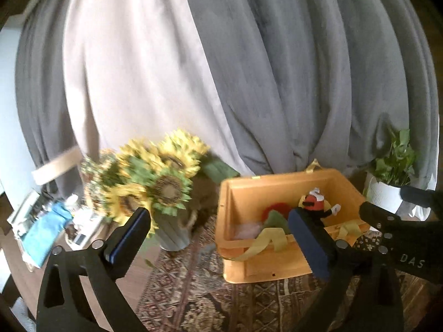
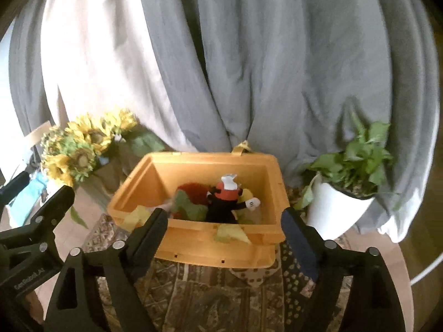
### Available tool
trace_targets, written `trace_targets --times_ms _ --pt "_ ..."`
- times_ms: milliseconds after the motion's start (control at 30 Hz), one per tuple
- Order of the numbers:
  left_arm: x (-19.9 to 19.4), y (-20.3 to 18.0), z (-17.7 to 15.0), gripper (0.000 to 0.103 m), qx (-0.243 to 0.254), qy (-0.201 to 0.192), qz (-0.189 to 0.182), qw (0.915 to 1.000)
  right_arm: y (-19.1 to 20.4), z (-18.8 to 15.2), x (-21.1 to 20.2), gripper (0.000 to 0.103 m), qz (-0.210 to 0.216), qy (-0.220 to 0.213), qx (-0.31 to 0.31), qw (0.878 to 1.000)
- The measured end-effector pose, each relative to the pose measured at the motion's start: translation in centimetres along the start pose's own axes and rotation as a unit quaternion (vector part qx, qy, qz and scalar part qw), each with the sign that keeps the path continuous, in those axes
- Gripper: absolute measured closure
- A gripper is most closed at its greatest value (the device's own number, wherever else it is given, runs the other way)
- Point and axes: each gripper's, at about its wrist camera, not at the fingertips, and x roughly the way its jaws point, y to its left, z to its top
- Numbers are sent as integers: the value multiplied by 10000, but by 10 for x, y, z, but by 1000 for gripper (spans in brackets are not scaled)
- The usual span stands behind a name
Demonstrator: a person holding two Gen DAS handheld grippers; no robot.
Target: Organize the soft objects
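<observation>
left hand-held gripper point(image 1: 218, 225) hangs released w/ jaws spread wide, nothing btwn them; right hand-held gripper point(image 2: 224, 225) likewise released, empty. both sit above & just in front of the orange bin point(image 2: 193, 242) on a patterned rug point(image 2: 210, 298). black plush toy point(image 2: 225, 199) lies inside the bin on green & red soft pieces point(image 2: 191, 204). sunflowers point(image 1: 155, 177) left of bin, potted plant point(image 2: 349, 191) right, grey curtain point(image 2: 277, 69) behind.

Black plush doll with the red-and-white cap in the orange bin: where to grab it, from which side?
Probably the black plush doll's torso, coming from above through the open top of the orange plastic bin. It sits roughly upright on the other soft things, torso exposed, and the bin walls block any sideways approach. Its white-gloved arm sticks out and is too thin.
</observation>
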Motion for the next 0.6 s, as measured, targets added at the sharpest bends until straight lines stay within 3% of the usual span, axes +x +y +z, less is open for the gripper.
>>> trace_targets --times_ms 233,600 --pt "-49 19 -15 0 80 -334 -89 9994 20 -26 -62 11 -387 -606 40 9974" --pt "-108 30 -40 0 173 -475 -335 9982 31 -68 -120 11 -571 -690 335 9954"
